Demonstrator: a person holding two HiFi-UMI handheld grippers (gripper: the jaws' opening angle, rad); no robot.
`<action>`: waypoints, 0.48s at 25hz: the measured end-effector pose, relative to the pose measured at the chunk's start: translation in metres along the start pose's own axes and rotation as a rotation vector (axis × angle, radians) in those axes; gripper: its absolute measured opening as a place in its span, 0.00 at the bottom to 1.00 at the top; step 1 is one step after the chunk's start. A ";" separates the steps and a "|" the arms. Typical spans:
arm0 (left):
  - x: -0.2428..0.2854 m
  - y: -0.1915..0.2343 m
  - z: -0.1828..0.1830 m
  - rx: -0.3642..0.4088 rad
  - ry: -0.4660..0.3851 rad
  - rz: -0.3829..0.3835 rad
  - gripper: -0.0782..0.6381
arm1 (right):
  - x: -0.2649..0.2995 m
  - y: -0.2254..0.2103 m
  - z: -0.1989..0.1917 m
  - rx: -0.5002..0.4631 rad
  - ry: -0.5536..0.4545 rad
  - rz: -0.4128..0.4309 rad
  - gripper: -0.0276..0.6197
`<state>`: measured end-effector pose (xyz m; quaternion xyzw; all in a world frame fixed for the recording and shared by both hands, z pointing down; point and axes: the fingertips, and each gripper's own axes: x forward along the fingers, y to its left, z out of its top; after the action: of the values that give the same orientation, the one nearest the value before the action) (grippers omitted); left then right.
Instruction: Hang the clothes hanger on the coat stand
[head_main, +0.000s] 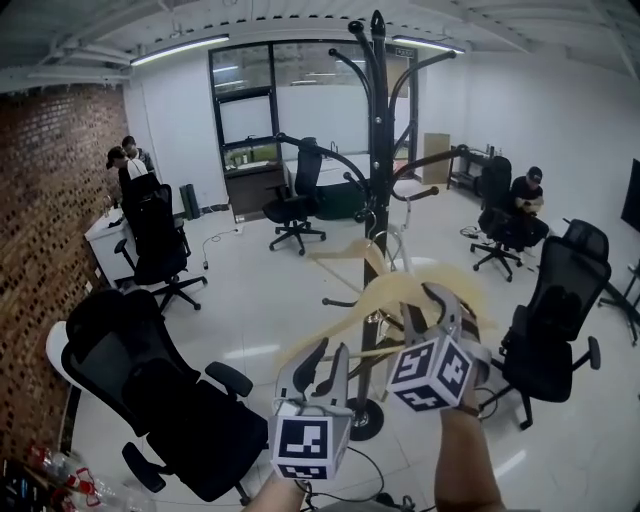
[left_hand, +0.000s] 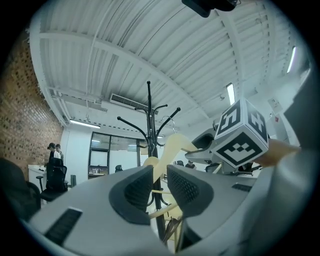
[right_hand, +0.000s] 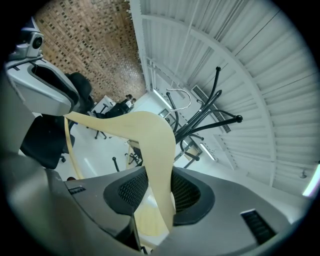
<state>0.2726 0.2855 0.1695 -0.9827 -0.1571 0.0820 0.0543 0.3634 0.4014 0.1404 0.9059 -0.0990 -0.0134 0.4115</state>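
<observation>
Clamping the hanger (right_hand: 150, 135) by one arm, the right gripper (right_hand: 159, 186) had the hook (right_hand: 178, 90) ahead and above it, just short of the stand (right_hand: 238, 119). The left gripper (left_hand: 160, 186) sat alongside, jaws slack and empty.

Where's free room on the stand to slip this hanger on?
Bare: the top hooks of the coat stand and its long curved arm. Crowded: mid-trunk, where another pale hanger hangs just beyond the held hanger in the right gripper.

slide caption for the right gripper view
Right gripper clamps the pale wooden hanger, black coat stand just beyond.
</observation>
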 end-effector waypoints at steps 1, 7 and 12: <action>0.009 -0.003 0.001 0.004 -0.005 0.011 0.24 | 0.006 -0.006 -0.003 -0.004 -0.011 0.004 0.24; 0.069 -0.023 0.009 0.021 -0.025 0.070 0.24 | 0.057 -0.047 -0.021 -0.030 -0.062 0.027 0.24; 0.116 -0.028 -0.008 0.028 -0.008 0.122 0.25 | 0.107 -0.059 -0.041 -0.042 -0.096 0.069 0.24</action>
<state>0.3738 0.3485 0.1641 -0.9892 -0.0958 0.0916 0.0623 0.4822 0.4493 0.1292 0.8915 -0.1493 -0.0446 0.4253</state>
